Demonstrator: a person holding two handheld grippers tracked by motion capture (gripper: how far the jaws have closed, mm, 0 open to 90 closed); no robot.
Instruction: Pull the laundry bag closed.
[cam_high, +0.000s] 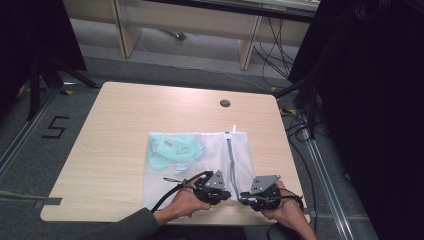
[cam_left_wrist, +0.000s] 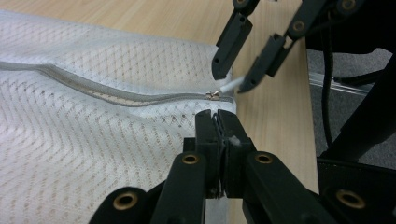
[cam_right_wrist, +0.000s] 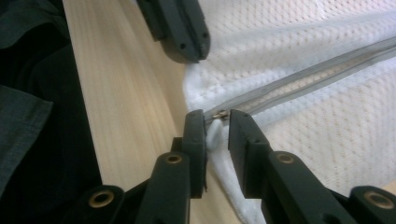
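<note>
A white mesh laundry bag (cam_high: 200, 165) lies flat on the wooden table (cam_high: 115, 140), with pale green items (cam_high: 175, 150) inside its left part. A grey zipper (cam_left_wrist: 116, 98) runs along the bag to its near end, where the slider (cam_left_wrist: 214, 95) carries a white pull tab (cam_right_wrist: 214, 133). My left gripper (cam_left_wrist: 217, 116) is shut on the bag's mesh edge just beside the slider. My right gripper (cam_right_wrist: 217, 116) stands open with a narrow gap, its jaws either side of the pull tab. Both grippers meet at the table's front edge, left (cam_high: 227, 194) and right (cam_high: 243, 196).
A round cable grommet (cam_high: 225, 103) sits near the table's far edge. The table's right edge (cam_left_wrist: 299, 93) lies close behind the right gripper. Cables and stand legs (cam_high: 300, 115) cross the floor at right. A taped "5" (cam_high: 55, 127) marks the floor at left.
</note>
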